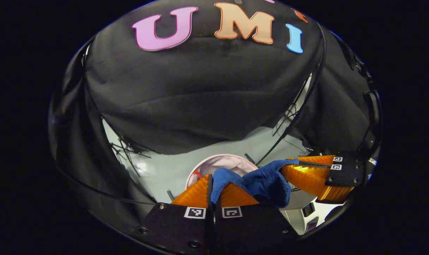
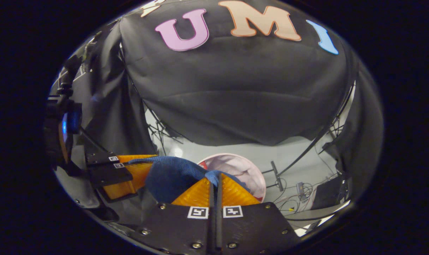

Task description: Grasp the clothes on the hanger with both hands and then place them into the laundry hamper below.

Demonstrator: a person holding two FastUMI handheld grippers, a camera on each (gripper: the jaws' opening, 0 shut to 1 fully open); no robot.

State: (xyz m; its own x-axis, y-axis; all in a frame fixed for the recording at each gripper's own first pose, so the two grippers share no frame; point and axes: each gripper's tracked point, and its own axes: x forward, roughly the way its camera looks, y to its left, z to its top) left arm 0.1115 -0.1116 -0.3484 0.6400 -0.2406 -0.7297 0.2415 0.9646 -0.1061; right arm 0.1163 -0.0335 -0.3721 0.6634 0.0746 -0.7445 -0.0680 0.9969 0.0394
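Both claws (image 1: 211, 180) (image 2: 214, 180) level, clamped on blue cloth (image 1: 267, 180) above hamper (image 2: 248, 170).

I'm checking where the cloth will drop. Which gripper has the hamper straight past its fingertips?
The left gripper: in the left gripper view the laundry hamper sits just beyond its tips, behind the blue cloth. In the right gripper view it lies off to the right of the right gripper.

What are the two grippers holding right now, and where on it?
Both are shut on the blue cloth: the left gripper pinches one end, the right gripper the other, so it hangs between them over the hamper.
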